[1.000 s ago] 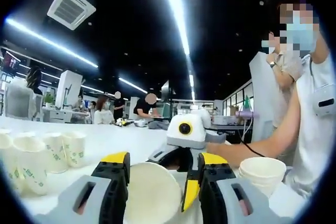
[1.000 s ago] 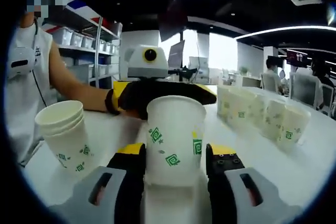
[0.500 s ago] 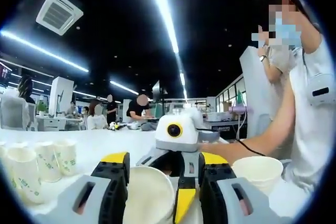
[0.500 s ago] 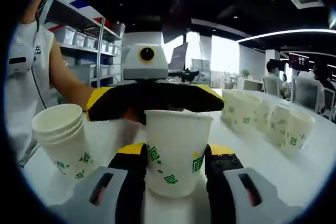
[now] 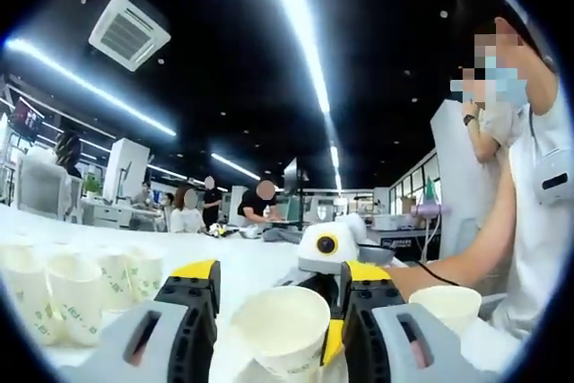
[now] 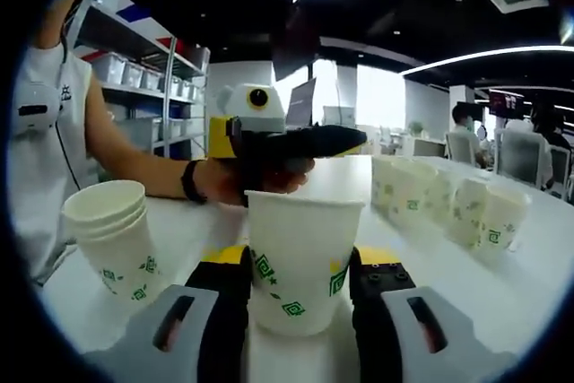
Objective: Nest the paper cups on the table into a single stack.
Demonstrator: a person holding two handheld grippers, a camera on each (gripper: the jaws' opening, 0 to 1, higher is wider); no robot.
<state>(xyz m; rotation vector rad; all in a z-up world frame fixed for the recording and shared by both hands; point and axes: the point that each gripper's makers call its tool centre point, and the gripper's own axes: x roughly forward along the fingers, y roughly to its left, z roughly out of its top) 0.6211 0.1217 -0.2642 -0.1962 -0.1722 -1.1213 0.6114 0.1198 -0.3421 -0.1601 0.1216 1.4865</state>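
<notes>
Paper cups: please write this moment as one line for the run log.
right gripper: shut on paper cup | left gripper: cup between jaws | nested stack: on table | loose cups: waiting

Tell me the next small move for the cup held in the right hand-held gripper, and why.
Probably carry the cup, clamped upright in the right hand-held gripper, over to the nested stack standing beside it on the table and lower it in; the stack's mouth is open.
</notes>
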